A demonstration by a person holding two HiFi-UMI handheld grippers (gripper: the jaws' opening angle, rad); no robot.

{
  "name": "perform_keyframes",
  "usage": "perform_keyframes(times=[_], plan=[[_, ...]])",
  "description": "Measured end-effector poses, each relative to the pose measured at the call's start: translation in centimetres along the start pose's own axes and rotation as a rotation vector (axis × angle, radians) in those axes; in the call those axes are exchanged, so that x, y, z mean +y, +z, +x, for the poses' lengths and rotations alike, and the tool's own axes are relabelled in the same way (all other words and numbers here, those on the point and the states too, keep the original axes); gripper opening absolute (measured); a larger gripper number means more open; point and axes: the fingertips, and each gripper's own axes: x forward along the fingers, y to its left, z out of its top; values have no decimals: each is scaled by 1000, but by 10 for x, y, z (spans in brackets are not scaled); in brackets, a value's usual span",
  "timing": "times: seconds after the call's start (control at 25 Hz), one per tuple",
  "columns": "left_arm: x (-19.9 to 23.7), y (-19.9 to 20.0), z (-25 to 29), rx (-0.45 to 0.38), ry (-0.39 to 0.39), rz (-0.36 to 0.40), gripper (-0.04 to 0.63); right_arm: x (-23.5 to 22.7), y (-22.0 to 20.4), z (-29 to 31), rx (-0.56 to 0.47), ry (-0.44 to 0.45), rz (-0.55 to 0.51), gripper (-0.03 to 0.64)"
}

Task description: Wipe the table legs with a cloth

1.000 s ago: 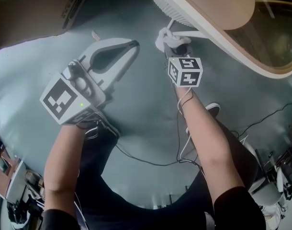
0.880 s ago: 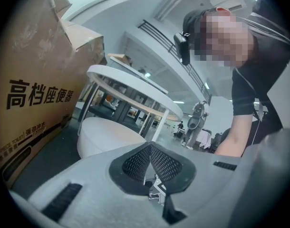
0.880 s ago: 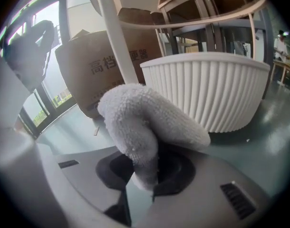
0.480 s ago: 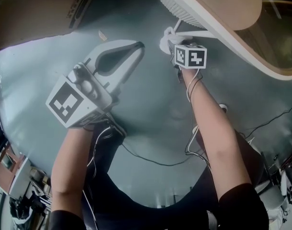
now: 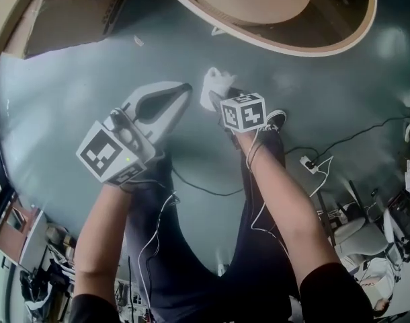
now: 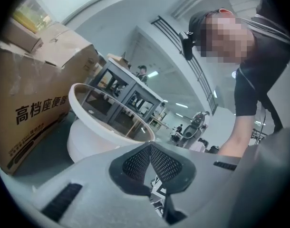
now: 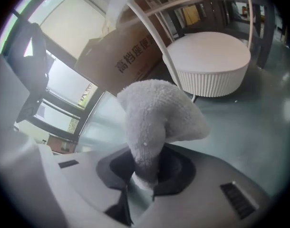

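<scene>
Right gripper (image 7: 142, 175) was clenched on a white terry cloth (image 7: 154, 118). One end was pinched between the jaws and the rest bunched up above them. In the head view the cloth hung over the grey-green floor (image 5: 70, 113), near the round table (image 5: 339, 42) but touching nothing. The curved white table leg (image 7: 157, 42) ran past behind the cloth in the right gripper view, apart from it, with a white ribbed drum base (image 7: 211, 68) further back.

Left gripper (image 6: 149, 148) was closed, mesh pads together with nothing between them. It was held over the floor just left of the right gripper and pointed toward the table. A cardboard box (image 6: 35, 94) stood left of the table.

Step, as I judged it: a gap between wipes or an approach, since the cloth was not on any leg. The next move would need the right gripper carried forward and under the tabletop rim, with the loose bunch of cloth pressed against the leg. The grip should stay tight so the cloth doesn't pull out while it slides along the leg. The left gripper looked idle and had no clear job.
</scene>
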Motion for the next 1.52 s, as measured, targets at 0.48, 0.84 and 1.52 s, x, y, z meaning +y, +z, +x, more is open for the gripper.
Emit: perform_keyframes(times=[0.48,0.84,1.52], plan=[[-61,78,11,-43,-12,-50,5,82,96,-142,-343,33,-190,77],[-40,56,-12,-69,-4,-85,5,45,146,-96,-473,-155,-248,77],[14,-17,-34,-50,31,-75,5,-24,159,-35,-480,-246,-197,77]])
